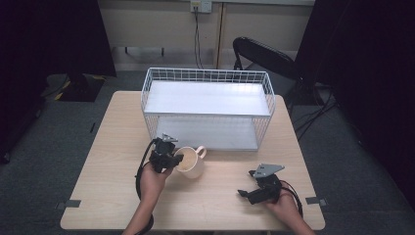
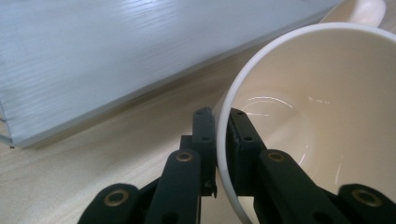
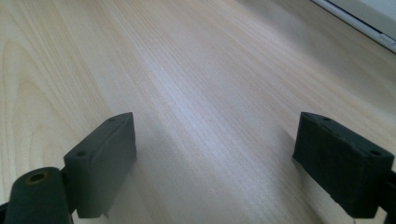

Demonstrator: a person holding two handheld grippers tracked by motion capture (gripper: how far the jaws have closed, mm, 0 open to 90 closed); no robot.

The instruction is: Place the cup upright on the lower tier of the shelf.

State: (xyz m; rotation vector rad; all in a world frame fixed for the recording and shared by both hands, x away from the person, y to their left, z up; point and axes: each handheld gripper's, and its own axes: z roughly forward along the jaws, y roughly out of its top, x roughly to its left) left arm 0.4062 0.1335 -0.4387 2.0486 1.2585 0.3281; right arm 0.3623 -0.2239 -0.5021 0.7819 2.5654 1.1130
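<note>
Glossy cream ceramic mug point(image 2: 327, 116) on matt pale wood table point(image 3: 187, 70).

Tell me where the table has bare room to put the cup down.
Bare wood lies left of the left gripper, and between the cup and the right gripper. It is crowded where the cup stands close before the wire rack.

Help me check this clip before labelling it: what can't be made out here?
- Mug handle: cut off by the top edge in the left gripper view; small in the high view.
- Mug's outer wall and base: hidden by its own rim in the left gripper view.
- Left gripper grip on the rim: too small in the high view.
- Wire shelf lower back: behind its upper board.
</note>
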